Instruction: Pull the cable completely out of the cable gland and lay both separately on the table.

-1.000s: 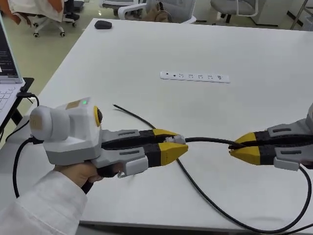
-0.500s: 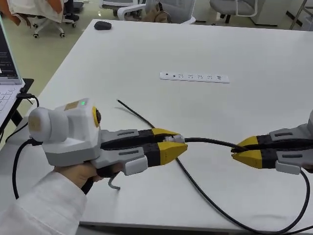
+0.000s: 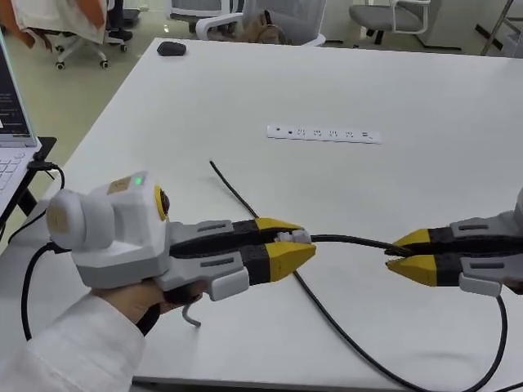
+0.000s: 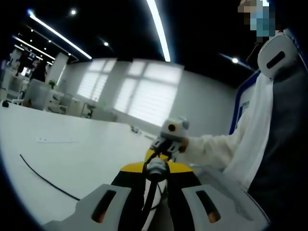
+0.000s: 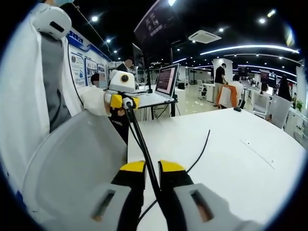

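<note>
In the head view my left gripper (image 3: 301, 247) is shut on a small grey cable gland (image 3: 292, 238), held just above the white table (image 3: 409, 90). A black cable (image 3: 347, 241) leaves the gland and runs right to my right gripper (image 3: 394, 250), which is shut on it. The cable's other stretch lies on the table from a free end (image 3: 212, 164), passes under the left gripper and loops off at the lower right. In the left gripper view the gland (image 4: 156, 167) sits between the yellow jaws. In the right gripper view the cable (image 5: 144, 154) rises from the shut jaws toward the left gripper (image 5: 123, 100).
A white power strip (image 3: 323, 134) lies mid-table beyond the grippers. A dark mouse (image 3: 171, 48) sits at the far left corner. A laptop (image 3: 10, 122) stands off the table's left edge, and office chairs (image 3: 245, 16) stand behind it.
The cable's free end on the table has slid toward the grippers, and the right gripper has drawn slightly to the right. Both grips are unchanged.
</note>
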The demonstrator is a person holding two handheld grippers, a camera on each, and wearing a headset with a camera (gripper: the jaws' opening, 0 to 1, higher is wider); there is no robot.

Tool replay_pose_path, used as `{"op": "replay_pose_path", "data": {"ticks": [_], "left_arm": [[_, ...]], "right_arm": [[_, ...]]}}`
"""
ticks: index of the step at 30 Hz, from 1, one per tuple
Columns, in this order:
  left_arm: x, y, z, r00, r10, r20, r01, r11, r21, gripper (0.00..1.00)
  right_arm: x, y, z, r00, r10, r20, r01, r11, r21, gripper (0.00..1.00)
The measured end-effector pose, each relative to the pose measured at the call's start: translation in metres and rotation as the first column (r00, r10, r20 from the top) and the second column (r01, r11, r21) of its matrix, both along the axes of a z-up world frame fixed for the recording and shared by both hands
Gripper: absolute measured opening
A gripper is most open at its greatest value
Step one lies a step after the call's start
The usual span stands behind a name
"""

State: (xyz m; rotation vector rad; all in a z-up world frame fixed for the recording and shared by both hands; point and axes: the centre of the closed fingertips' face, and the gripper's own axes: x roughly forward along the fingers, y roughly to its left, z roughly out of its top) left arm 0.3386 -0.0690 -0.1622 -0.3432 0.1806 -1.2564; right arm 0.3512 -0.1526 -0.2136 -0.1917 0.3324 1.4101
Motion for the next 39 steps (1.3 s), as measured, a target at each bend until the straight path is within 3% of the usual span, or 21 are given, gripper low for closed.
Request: {"op": "replay_pose_path", "data": {"ticks": [3,7,12,20,27,39], "left_arm": [[0.001,0.0,-0.002,1.0,0.002,-0.005,-0.002,1.0,0.006,0.17],[0.002,0.001,-0.004,1.0,0.009,-0.006,-0.009,1.0,0.014,0.17],[0.003,0.002,-0.005,1.0,0.013,-0.007,-0.013,1.0,0.018,0.17],[0.002,0.001,-0.005,1.0,0.01,-0.007,-0.01,1.0,0.021,0.17],[0.001,0.001,-0.003,1.0,0.011,-0.004,-0.011,1.0,0.017,0.17],[-0.001,-0.001,-0.001,1.0,-0.002,0.003,0.002,1.0,0.014,0.17]], "right_arm": [[0.004,0.001,0.005,1.0,-0.019,0.008,0.019,1.0,0.013,0.18],[0.002,0.004,0.015,1.0,-0.005,0.031,0.004,1.0,0.022,0.2],[-0.001,0.018,0.039,0.995,0.028,0.092,-0.033,0.998,0.058,0.23],[-0.017,0.057,0.064,0.967,0.168,0.19,-0.18,0.983,0.048,0.22],[-0.019,0.076,0.058,0.955,0.228,0.193,-0.236,0.971,0.024,0.2],[-0.018,0.081,0.044,0.951,0.26,0.167,-0.264,0.965,0.002,0.09]]}}
